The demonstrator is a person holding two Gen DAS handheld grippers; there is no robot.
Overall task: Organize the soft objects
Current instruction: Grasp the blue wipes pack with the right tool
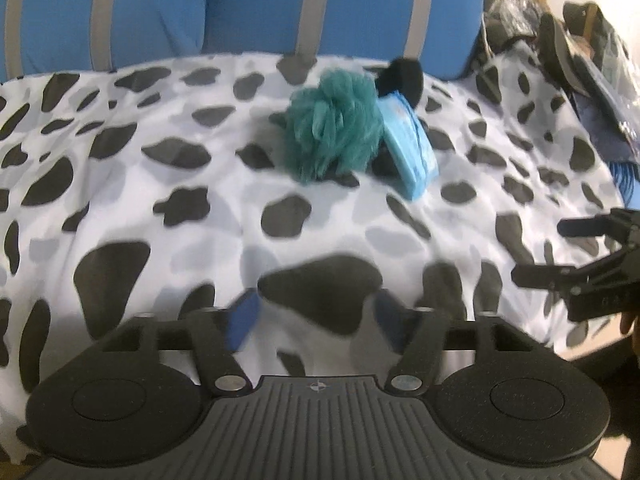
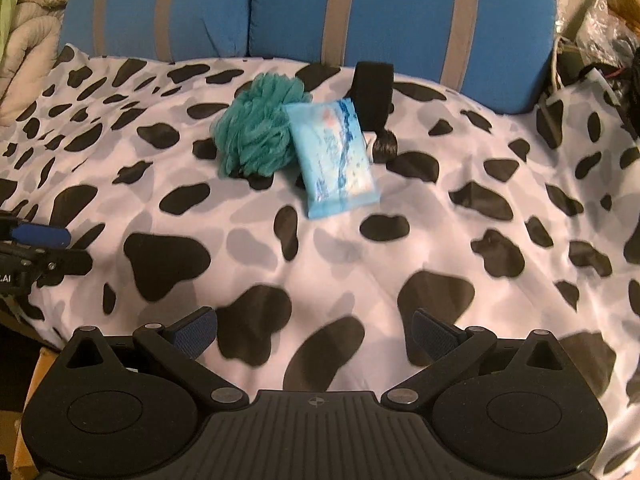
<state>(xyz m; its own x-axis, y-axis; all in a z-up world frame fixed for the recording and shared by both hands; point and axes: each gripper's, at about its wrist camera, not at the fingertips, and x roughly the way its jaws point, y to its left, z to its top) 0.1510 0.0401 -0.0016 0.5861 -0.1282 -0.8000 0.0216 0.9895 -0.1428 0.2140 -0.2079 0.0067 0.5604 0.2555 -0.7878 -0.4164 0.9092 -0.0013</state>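
I see one bed, cow-print cover (image 2: 320, 256). On it: teal mesh pouf (image 2: 256, 128), touching a light-blue soft packet (image 2: 336, 156); a black item (image 2: 374, 92) just behind them.

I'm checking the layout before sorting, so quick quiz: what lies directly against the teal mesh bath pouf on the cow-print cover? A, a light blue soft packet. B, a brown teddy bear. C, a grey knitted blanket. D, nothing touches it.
A: the light blue soft packet leans right against the teal mesh bath pouf on the cow-print cover.
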